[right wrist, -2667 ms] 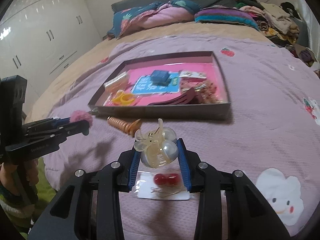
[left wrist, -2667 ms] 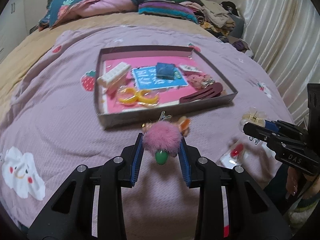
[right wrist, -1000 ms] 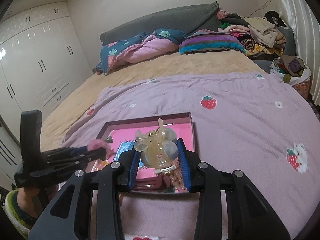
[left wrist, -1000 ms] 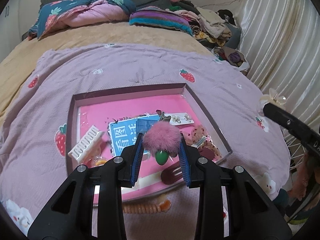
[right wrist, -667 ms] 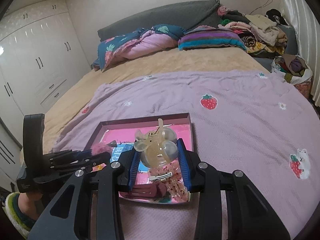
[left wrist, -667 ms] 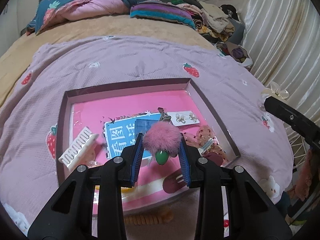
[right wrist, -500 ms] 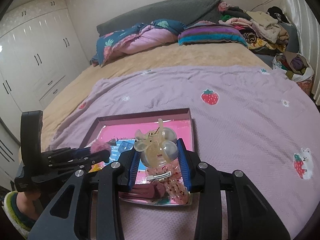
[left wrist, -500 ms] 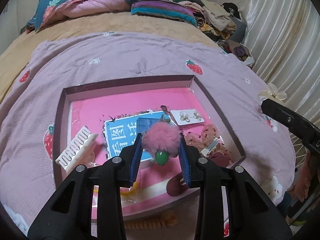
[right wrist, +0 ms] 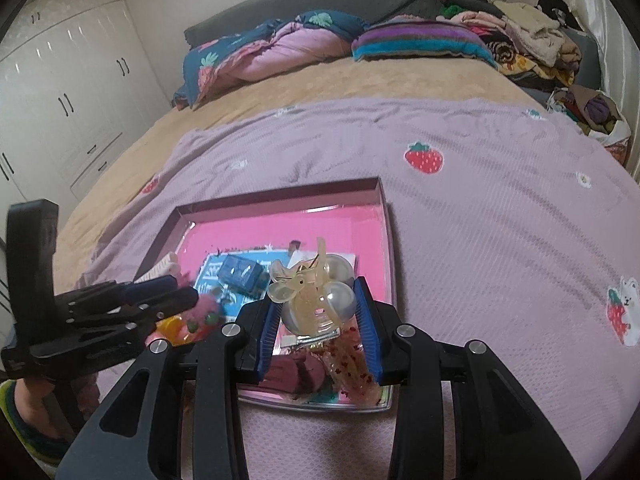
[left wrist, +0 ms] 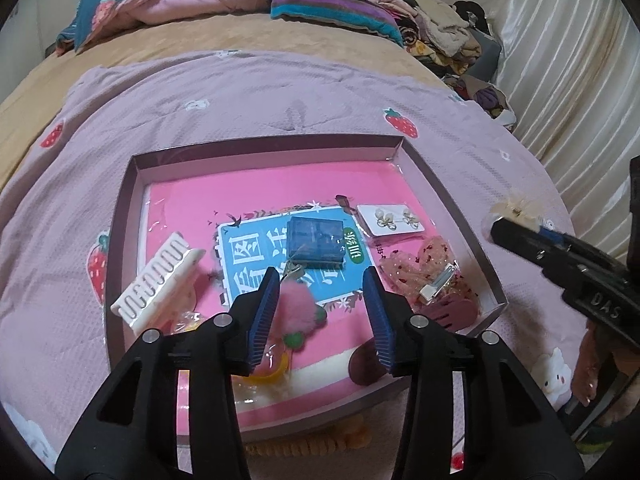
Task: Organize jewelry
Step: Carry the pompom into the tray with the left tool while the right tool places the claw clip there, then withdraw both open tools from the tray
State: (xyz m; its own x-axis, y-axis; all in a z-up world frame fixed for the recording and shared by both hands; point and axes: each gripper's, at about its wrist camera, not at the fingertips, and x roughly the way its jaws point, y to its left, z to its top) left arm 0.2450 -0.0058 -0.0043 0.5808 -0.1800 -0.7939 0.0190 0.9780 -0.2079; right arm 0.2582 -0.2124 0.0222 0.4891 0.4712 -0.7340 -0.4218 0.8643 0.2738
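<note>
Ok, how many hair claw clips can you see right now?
2. A white claw clip lies at the tray's left side; a translucent pearl claw clip sits in the right gripper. More may hide under other pieces.

tray (left wrist: 127,184) far half free, near half cluttered

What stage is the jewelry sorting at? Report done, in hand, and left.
Done: the tray holds the white comb, earring card and pink pompom, lying below the open left claw. In hand: the right claw grips the pearl clip. Left: an orange coil outside the tray.
</note>
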